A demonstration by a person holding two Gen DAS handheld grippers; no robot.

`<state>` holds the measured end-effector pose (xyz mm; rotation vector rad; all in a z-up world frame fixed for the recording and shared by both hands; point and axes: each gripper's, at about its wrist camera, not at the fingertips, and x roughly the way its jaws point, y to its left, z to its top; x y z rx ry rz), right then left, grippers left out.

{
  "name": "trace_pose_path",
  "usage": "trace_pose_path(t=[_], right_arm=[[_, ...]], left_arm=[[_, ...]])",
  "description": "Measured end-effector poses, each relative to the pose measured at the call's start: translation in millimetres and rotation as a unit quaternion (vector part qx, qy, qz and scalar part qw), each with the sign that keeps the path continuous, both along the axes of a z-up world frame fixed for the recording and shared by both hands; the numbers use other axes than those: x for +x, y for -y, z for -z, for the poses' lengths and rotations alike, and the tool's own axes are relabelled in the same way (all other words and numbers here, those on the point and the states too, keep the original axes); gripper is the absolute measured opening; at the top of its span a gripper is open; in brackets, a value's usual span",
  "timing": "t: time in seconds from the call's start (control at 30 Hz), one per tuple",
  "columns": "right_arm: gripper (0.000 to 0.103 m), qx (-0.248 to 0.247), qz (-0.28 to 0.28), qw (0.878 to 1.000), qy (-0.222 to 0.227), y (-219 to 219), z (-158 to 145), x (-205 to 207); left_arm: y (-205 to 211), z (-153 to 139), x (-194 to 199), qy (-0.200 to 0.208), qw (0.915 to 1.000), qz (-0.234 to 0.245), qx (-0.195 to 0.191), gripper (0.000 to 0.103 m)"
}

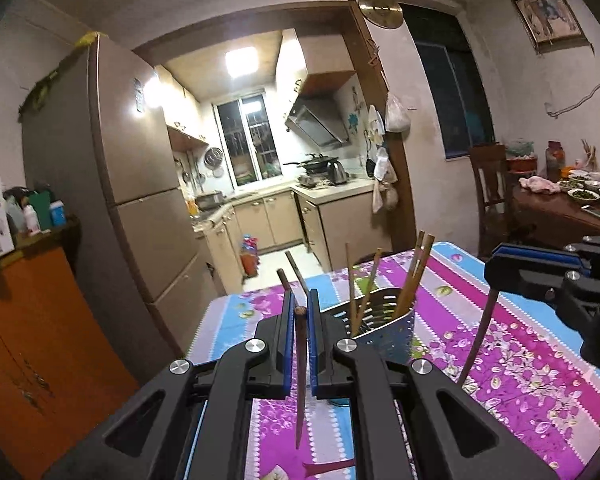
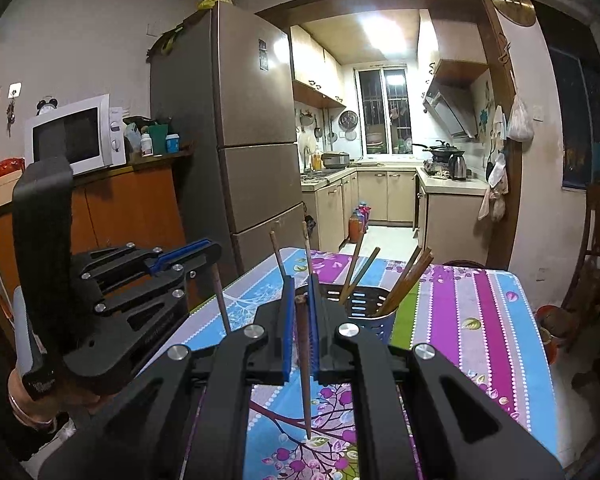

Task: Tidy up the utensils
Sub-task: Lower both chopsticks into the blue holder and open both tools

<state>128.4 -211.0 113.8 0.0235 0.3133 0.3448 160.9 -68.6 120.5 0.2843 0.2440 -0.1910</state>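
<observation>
My left gripper (image 1: 299, 305) is shut on a dark brown chopstick (image 1: 300, 380) that hangs tip-down above the floral tablecloth. My right gripper (image 2: 301, 294) is shut on another dark chopstick (image 2: 305, 376), also tip-down. Each gripper shows in the other's view: the right one (image 1: 500, 268) with its chopstick (image 1: 478, 340), the left one (image 2: 210, 254) with its chopstick (image 2: 222, 304). A perforated metal utensil holder (image 1: 384, 320) stands just beyond and between the grippers with several wooden chopsticks (image 1: 414, 272) upright in it; it also shows in the right wrist view (image 2: 370, 306).
The table (image 2: 480, 320) has a purple, blue and pink flowered cloth. A fridge (image 2: 252, 132) and an orange cabinet (image 2: 132, 208) with a microwave (image 2: 76, 136) stand to the left. A dining table with dishes (image 1: 572, 204) and a wooden chair (image 1: 490, 184) stand at the right.
</observation>
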Motion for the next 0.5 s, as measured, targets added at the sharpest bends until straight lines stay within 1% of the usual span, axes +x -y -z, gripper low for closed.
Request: trace_pose_path(t=[0.2,0.5], right_arm=[[0.005,-0.005,0.004,1.0,0.009,-1,-7,-3],[0.005,-0.01,0.008,1.0,0.022,-3,-19,-3]], left_arm=[[-1,-5,-8,0.02,0.9997,-0.01,0.007,0.007],[0,-9,-15,0.04,0.9989,-0.02,0.013,0.007]])
